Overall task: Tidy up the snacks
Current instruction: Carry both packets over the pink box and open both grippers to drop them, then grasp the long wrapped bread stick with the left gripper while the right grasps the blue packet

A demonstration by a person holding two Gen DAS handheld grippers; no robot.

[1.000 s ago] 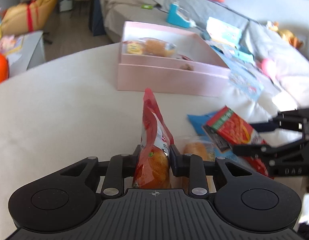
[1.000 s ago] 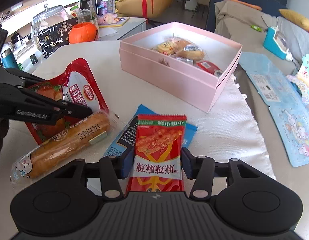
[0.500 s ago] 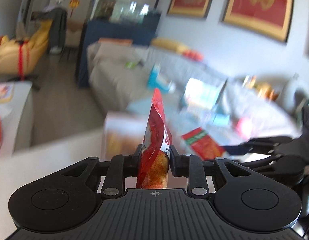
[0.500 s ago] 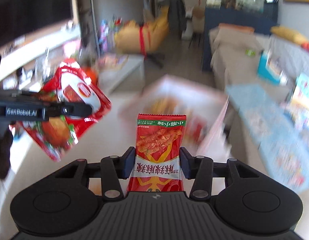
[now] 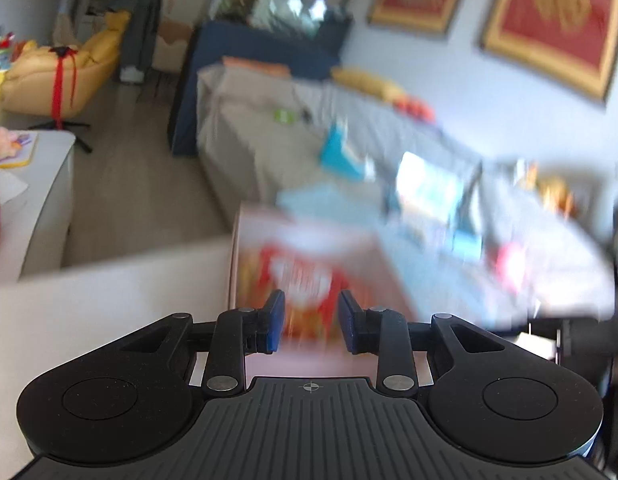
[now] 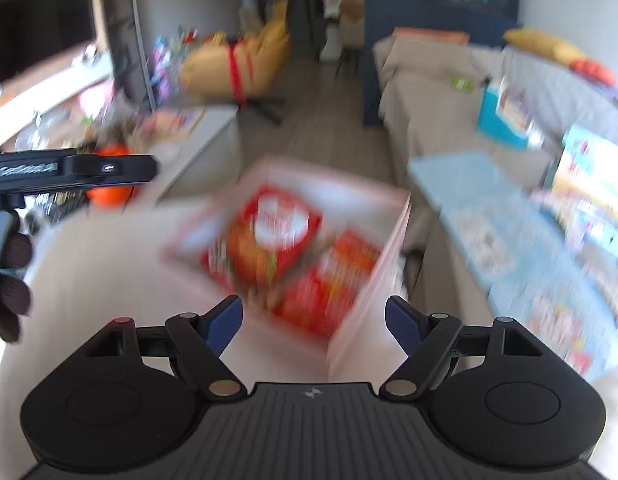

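Note:
Both views are motion-blurred. The pink box (image 6: 365,300) sits on the white table and holds two red snack packets: a large one with a white label (image 6: 269,240) and a smaller one (image 6: 329,284) beside it. My right gripper (image 6: 313,322) is open and empty, above the box's near side. My left gripper (image 5: 311,322) is open and empty over the box (image 5: 235,264), with the large red packet (image 5: 305,280) blurred beyond its fingertips. The left gripper also shows at the left of the right wrist view (image 6: 73,170).
An orange round object (image 6: 109,192) sits at the table's far left. A grey sofa (image 5: 269,140) with blue packages and toys lies behind the box. A low white table (image 5: 33,200) stands at the left.
Both grippers have opened and let go of their red snack packets, which now lie in the pink box. Both grippers have moved over the box.

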